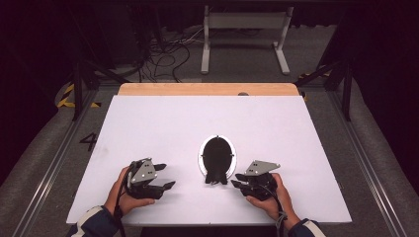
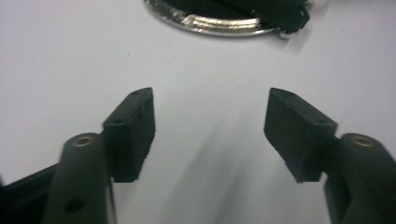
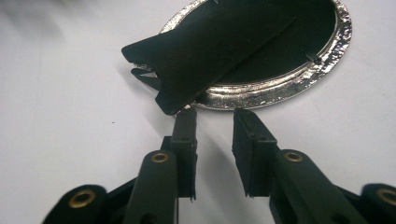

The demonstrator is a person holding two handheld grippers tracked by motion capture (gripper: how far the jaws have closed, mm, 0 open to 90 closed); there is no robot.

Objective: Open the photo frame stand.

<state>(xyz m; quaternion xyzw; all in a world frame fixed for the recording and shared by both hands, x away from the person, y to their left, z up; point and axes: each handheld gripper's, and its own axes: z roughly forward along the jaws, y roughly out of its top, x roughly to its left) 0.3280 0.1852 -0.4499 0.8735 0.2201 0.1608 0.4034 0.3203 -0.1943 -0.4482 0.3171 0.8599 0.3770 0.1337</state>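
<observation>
The right gripper (image 3: 214,122) has its jaws narrowed to a small gap, empty, tips just short of the oval silver-rimmed frame (image 3: 299,79) lying back-up on the white table (image 1: 163,123) — apparently lined up on the frame's black fold-out stand (image 3: 205,46), whose foot overhangs the rim. The left gripper (image 2: 210,121) hovers wide open beside the frame, holding nothing — likely ready to steady it. Nothing blocks either approach.

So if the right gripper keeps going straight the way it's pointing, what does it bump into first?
Probably the oval photo frame: the right gripper points at its shiny rim, close ahead. The frame's black stand flap sits just off the left jaw, so that might touch first; depth is unclear.
</observation>
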